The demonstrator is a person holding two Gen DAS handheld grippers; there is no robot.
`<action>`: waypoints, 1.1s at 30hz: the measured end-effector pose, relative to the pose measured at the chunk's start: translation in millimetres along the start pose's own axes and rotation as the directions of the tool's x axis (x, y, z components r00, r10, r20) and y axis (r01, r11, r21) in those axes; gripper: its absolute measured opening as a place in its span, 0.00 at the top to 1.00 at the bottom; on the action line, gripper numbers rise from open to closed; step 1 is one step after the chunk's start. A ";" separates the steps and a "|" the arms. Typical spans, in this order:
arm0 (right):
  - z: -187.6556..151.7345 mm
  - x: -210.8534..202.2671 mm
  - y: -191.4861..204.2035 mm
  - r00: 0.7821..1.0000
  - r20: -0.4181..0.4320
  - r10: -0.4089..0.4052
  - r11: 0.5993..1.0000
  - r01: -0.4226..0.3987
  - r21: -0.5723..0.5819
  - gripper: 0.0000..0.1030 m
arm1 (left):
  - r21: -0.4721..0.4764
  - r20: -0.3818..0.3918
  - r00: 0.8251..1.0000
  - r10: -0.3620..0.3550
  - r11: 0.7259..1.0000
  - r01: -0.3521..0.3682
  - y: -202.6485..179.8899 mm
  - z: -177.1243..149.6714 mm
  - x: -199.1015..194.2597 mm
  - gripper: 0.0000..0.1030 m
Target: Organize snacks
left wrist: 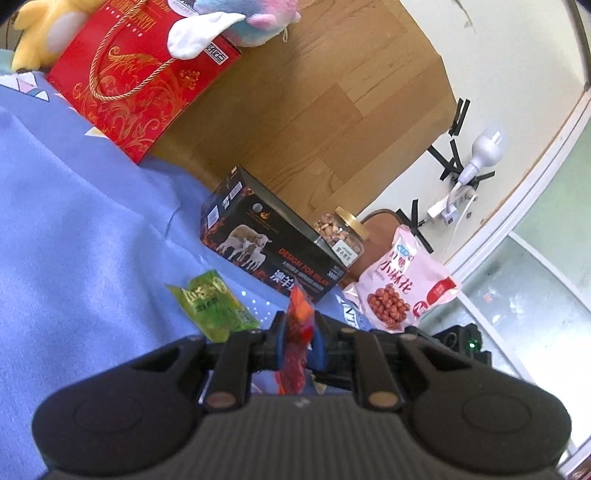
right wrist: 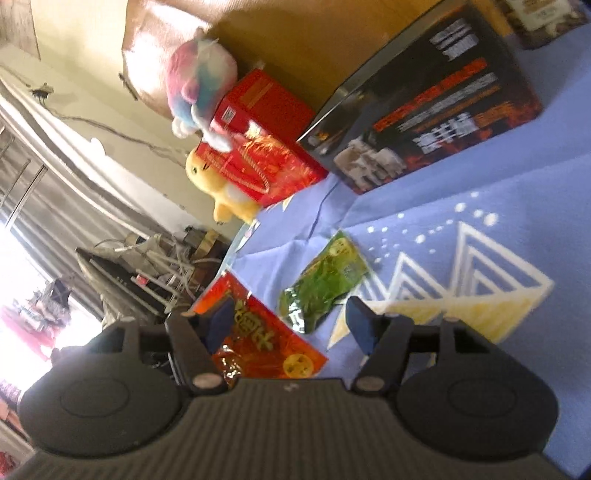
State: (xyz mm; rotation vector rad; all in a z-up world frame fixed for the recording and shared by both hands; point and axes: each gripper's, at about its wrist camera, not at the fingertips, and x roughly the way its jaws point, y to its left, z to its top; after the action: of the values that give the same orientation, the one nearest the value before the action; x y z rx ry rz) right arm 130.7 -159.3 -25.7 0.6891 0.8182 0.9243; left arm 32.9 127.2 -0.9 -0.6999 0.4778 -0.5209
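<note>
In the left wrist view my left gripper [left wrist: 300,334] is shut on a thin orange-red snack packet [left wrist: 295,354], which stands edge-on between the blue pads. A green snack packet [left wrist: 214,306] lies on the blue cloth [left wrist: 74,229] just left of it. In the right wrist view my right gripper [right wrist: 291,326] stands open over the cloth. An orange-red snack packet [right wrist: 266,347] lies flat below the jaws, near the left finger, and neither pad presses on it. The green snack packet [right wrist: 325,280] lies just ahead of the fingertips.
A black box with sheep printed on it [left wrist: 269,243] stands ahead, with a jar of nuts [left wrist: 341,234] and a pink snack bag [left wrist: 402,284] to its right. A red gift box [left wrist: 136,81] and plush toys [left wrist: 229,22] sit far left. The cloth's edge drops to clutter [right wrist: 155,266].
</note>
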 end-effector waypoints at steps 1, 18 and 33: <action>2.2 4.2 0.2 1.000 -0.011 0.015 1.000 -0.015 -0.006 0.33 | 0.003 -0.003 1.000 0.005 1.000 -0.005 0.5 2.2 0.6 0.86; -8.4 33.6 36.1 0.982 -0.103 -0.158 0.923 0.110 -0.369 0.33 | -0.102 0.013 0.965 0.262 0.960 -0.259 41.9 36.4 -11.8 0.59; -20.4 33.9 37.6 0.979 -0.165 -0.121 0.961 0.074 -0.267 0.60 | -0.116 -0.107 0.973 0.205 0.969 -0.217 31.3 -4.0 -5.4 0.53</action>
State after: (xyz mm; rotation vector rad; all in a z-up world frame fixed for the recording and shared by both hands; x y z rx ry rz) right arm 110.3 -109.5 -16.4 0.3367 0.8635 0.9923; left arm 35.4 148.8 -24.3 -0.7386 0.6706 -0.3248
